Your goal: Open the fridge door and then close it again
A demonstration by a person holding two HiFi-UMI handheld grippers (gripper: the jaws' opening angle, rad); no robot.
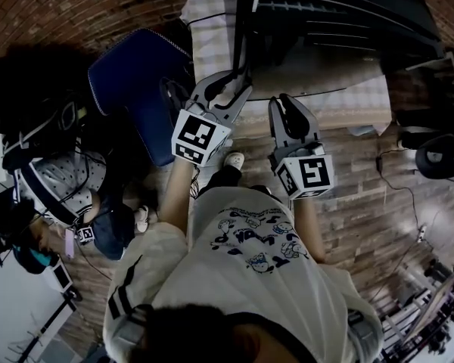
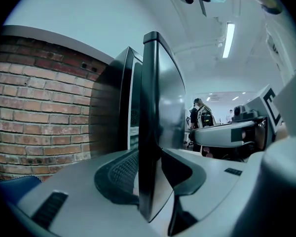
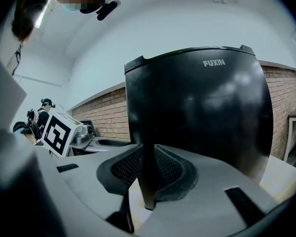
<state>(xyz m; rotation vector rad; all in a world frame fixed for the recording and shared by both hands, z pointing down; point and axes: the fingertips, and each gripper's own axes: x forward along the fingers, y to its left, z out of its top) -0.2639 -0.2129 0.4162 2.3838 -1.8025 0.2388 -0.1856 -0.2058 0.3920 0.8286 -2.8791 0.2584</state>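
The fridge [image 1: 340, 21] stands on the cloth-covered desk [image 1: 363, 97], beside a brick wall [image 2: 34, 107]. Its door [image 2: 160, 107] is ajar, and the left claw [image 1: 228, 82] is clamped on the door's free edge. The right claw [image 1: 286, 106] is narrow and holds nothing, just short of the desk edge. There is bare floor [image 1: 371, 203] to the right. A blue padded object [image 1: 136, 82] and bags [image 1: 38, 150] crowd the left.
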